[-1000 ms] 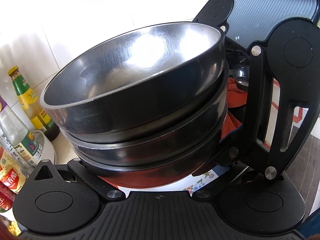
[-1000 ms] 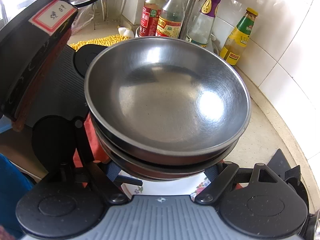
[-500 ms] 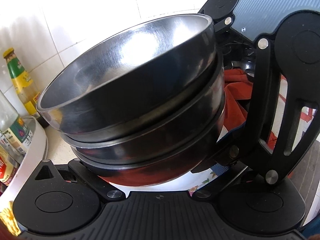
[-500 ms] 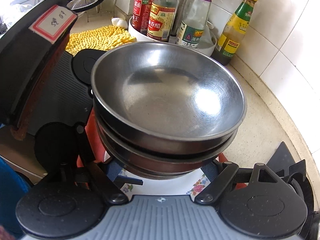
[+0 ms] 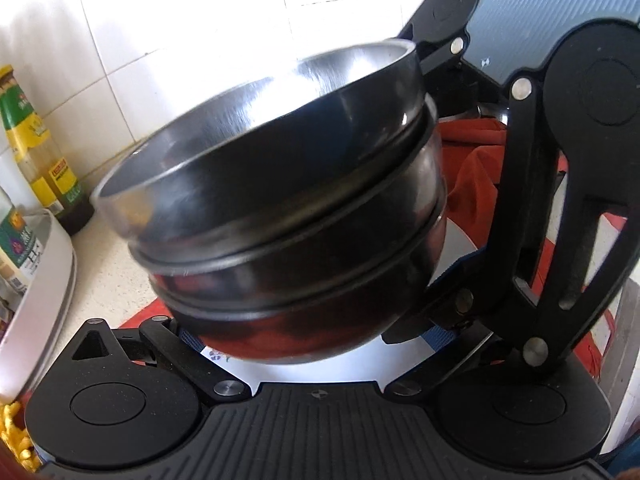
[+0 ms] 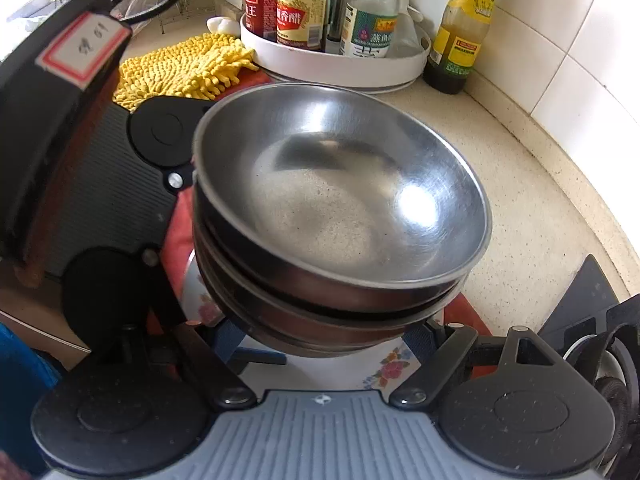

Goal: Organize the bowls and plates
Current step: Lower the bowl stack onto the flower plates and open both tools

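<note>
The desk is filling the right wrist view from 12 to 4 o'clock, speckled and bare there, with a white tray of bottles standing at 12 o'clock and a yellow mop cloth lying at 11.

The stack of bowls, three steel bowls nested, is hanging tilted in the middle of both views, clear of the desk. Both tools are carrying it together. The right tongs are standing wide, their blue pads pressing the bottom bowl from 8 and 4 o'clock. The left tongs are gripping the same bowl in the same way, coming in from 9 o'clock in the right view.

Below the stack a red cloth is lying on the desk. On it a floral plate is showing at 6 o'clock, apart from the bowls.

The step in hand looks like setting the stack onto that plate. The next move calls for levelling the tilted stack, centring it over the plate, and having both tongs let go only once the bottom bowl is resting, so that the nested bowls are not sliding.
</note>
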